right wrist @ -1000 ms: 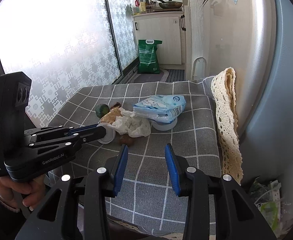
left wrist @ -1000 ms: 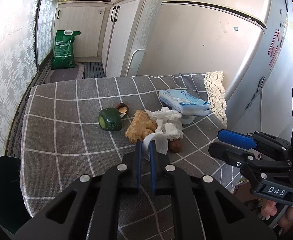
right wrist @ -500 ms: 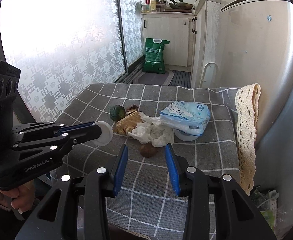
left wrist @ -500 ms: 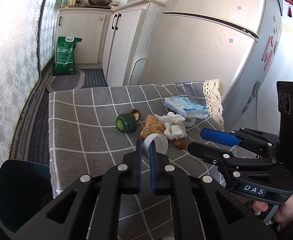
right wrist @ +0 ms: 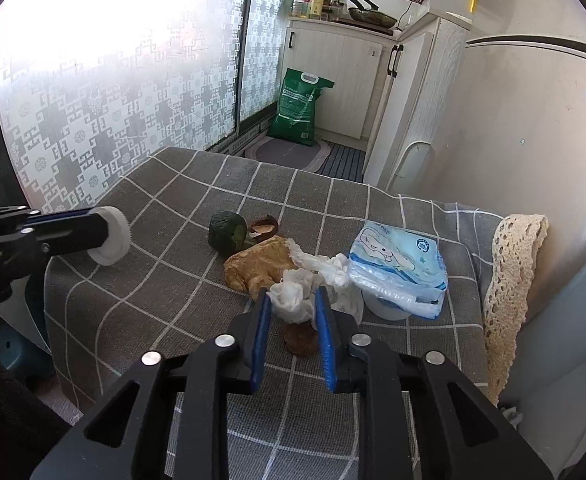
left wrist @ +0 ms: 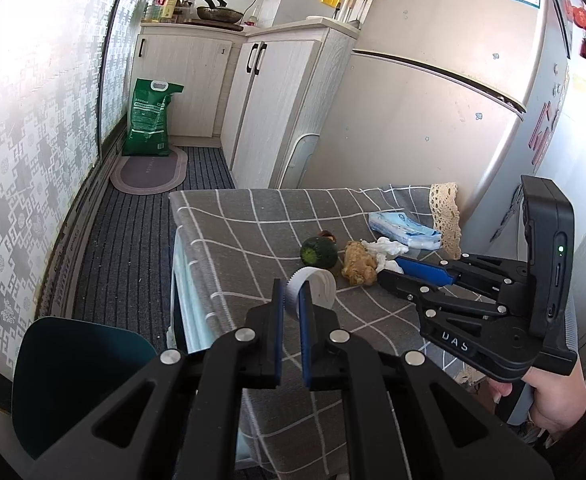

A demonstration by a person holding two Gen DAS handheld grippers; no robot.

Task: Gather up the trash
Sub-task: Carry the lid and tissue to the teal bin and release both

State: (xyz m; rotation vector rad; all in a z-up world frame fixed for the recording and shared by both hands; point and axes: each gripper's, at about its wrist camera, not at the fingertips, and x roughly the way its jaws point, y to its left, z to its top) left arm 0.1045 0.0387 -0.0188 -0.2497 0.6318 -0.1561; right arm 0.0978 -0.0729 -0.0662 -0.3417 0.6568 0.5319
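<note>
**At the checked worktop: right tongs bite the tissue**

On the grey worktop (right wrist: 165,208), the right tongs (right wrist: 293,306), open a moment ago, have now clamped the crumpled tissue (right wrist: 293,296) in the trash pile. The left tongs (left wrist: 291,294), drawn back from it, stay clamped on the white lid (left wrist: 317,286). Both pieces look ready for binning.

The right claw (right wrist: 292,307) covers part of the crumpled tissue (right wrist: 293,300) between its pads, and whether they press it is unclear. A white tub (right wrist: 381,308) right of that claw hides mostly under the wipes pack (right wrist: 401,268). The left claw (left wrist: 291,294) conceals the white lid's (left wrist: 317,286) near edge. Bottle labels beyond are too small to read.
</note>
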